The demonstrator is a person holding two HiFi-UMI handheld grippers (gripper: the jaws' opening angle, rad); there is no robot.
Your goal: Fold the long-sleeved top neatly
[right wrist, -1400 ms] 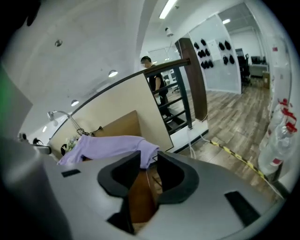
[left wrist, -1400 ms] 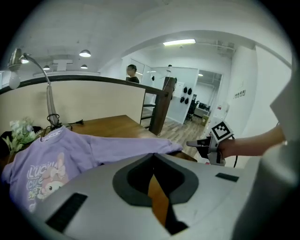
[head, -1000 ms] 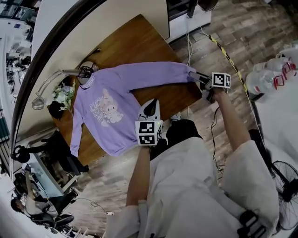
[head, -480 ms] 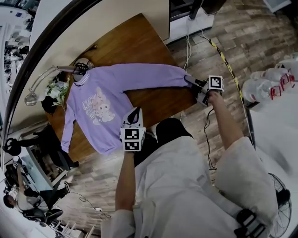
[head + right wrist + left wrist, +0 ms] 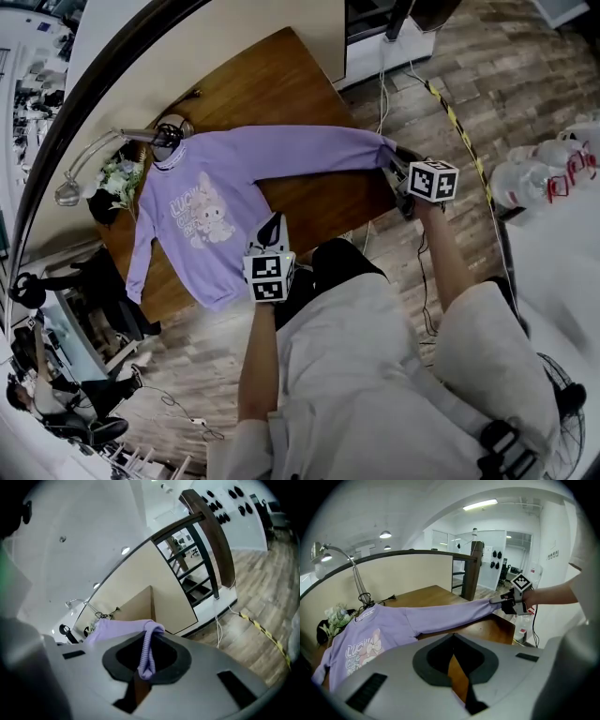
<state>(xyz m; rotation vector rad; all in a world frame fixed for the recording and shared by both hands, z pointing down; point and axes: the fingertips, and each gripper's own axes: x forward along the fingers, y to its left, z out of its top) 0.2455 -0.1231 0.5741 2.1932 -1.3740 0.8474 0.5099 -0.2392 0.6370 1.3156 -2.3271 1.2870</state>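
Across the wooden table (image 5: pixel 272 84) the long-sleeved top (image 5: pixel 225 192) lies spread flat, lilac, its printed front facing up and its collar toward the curved partition wall (image 5: pixel 187 42). One sleeve (image 5: pixel 309 150) runs straight out to the table's right-hand corner, where the right gripper (image 5: pixel 394 167) has it by the end: its jaws have just been closing, and the ribbed cuff (image 5: pixel 147 653) stands pinched between them, a loop of it drooping below the pads. The other sleeve (image 5: pixel 141 258) trails along the table's left edge and hangs partly over it

The left gripper (image 5: pixel 272 222) rests at the near edge of the table, just at the hem, with its jaws drawn tight together. Only a sliver of wood shows through them in the left gripper view, and whether a fold of hem is caught there I cannot make out

Clutter crowds the collar end. A desk lamp (image 5: pixel 94 167) with a bent neck rises just behind the neckline, a black coil of cable (image 5: pixel 170 141) touches the collar, and a bunch of pale flowers (image 5: pixel 120 187) sits beside the shoulder. Off the table, a yellow-and-black cable (image 5: pixel 452 114) snakes over the plank floor past the right gripper, wrapped water bottles (image 5: pixel 548 169) stand well to the right, and a dark chair (image 5: pixel 103 300) sits beside the table's left side
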